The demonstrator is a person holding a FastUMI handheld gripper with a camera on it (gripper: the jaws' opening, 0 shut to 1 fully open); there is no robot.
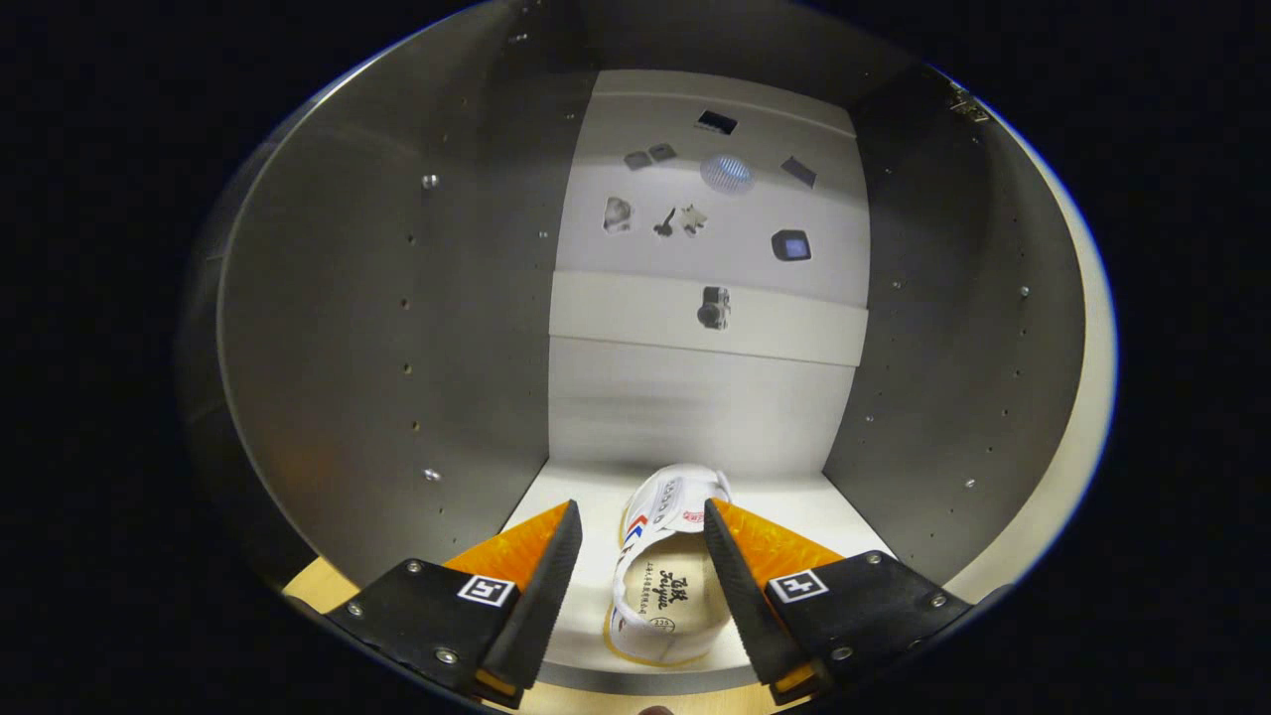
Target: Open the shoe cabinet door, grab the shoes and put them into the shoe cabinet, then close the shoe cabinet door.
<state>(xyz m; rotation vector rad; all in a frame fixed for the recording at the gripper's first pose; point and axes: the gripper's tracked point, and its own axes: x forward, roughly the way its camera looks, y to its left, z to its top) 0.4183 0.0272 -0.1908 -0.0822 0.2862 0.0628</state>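
Observation:
I am looking into the shoe cabinet (397, 328), whose grey side walls stand left and right of me. A white shoe (665, 586) with a red and blue mark on its side lies on the cabinet's white floor (794, 506), toe toward the back panel and opening facing up. My gripper (641, 508) is open, with the shoe between its fingers. The right finger (735, 576) lies against or just over the shoe's edge, and the left finger (546, 586) stands clear of it with a gap.
The pale back panel (695, 397) has a cross strip and several small cut-outs and holes higher up. Both side walls carry rows of peg holes. A strip of light wood (318, 586) shows beneath the left finger at the cabinet's front.

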